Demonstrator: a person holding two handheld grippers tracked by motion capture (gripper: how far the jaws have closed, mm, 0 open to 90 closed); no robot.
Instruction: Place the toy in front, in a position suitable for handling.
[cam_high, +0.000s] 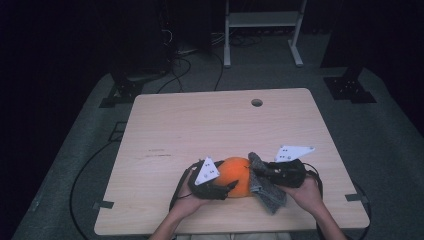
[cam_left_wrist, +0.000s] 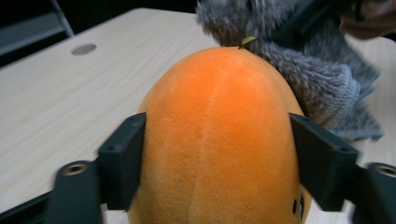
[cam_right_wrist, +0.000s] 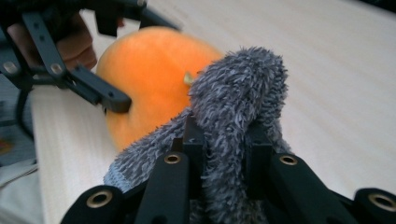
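Left gripper (cam_left_wrist: 215, 163): pads pressed on both flanks of the orange plush pumpkin (cam_left_wrist: 219, 140), which sits on the worktop (cam_high: 200, 125) near the person's edge. Right gripper (cam_right_wrist: 224, 154): clenched on a fold of grey fuzzy cloth (cam_right_wrist: 238, 93), touching the pumpkin's top.

Step, as judged: steadying the pumpkin for wiping. Next: draw the cloth across its surface, left grip firm.

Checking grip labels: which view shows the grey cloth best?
Right gripper view: the grey cloth sits close and sharp, pinched between the right gripper jaws. The high view shows it small beside the orange plush toy; the left gripper view shows part of it behind that toy.
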